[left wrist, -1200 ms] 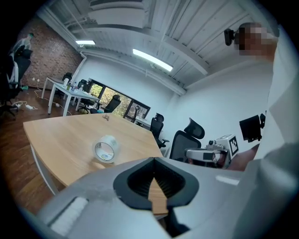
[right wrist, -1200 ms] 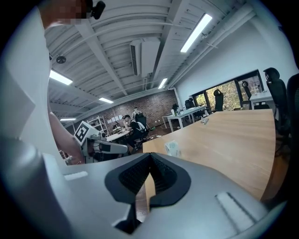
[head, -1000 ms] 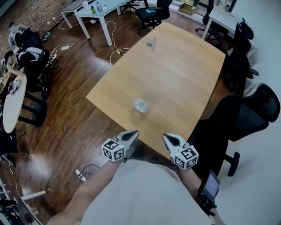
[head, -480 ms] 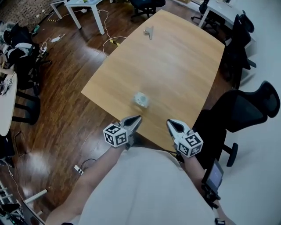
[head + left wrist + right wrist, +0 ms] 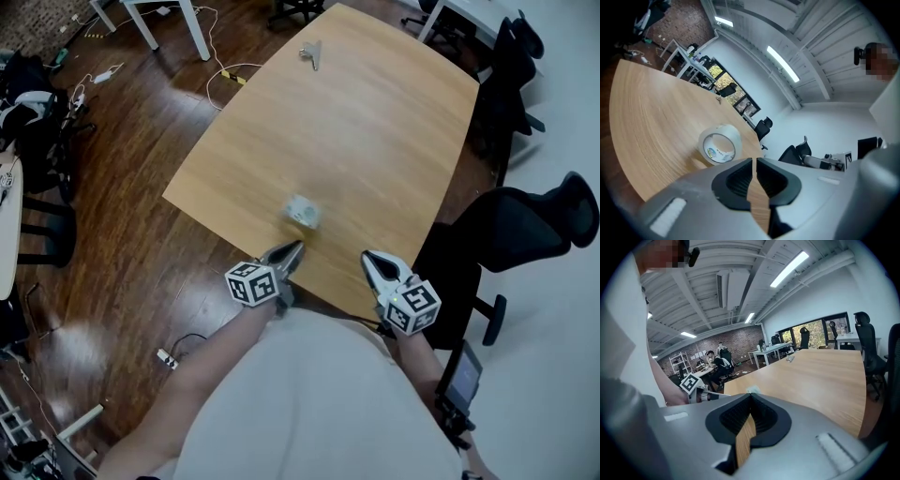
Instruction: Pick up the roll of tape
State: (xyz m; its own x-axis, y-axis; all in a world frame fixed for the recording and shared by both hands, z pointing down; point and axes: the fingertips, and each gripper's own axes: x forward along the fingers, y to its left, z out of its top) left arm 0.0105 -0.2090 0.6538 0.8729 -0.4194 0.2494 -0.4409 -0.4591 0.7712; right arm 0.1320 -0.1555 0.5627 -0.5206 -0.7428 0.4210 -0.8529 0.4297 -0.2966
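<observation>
**Sam:** What is new with the left claw (image 5: 292,253)?

**Mia:** It has come closer to the roll of tape (image 5: 302,211) and it has turned a bit. Its jaws were shut a moment ago. Now they are opening, with just a thin gap. Nothing is between them.

**Sam:** Where is the tape?

**Mia:** It is on the table (image 5: 375,131), just in front of the left claw. It is near but not touching. Its hole looks toward the claw.

**Sam:** So what does that mean?

**Mia:** I think the grab is about to start. The gap has to get much wider first to fit the tape.

**Sam:** And the right claw (image 5: 371,259)?

**Mia:** It is clenched and holds nothing. It waits beside the left claw, at the near edge of the table.

**Sam:** What is the room like?

**Mia:** The table is smooth, light wood. A small gray thing (image 5: 311,53) lies far ahead of both claws. The dark floor (image 5: 122,234) is off to the left claw's left. A black chair (image 5: 525,234) stands off to the right claw's right.
</observation>
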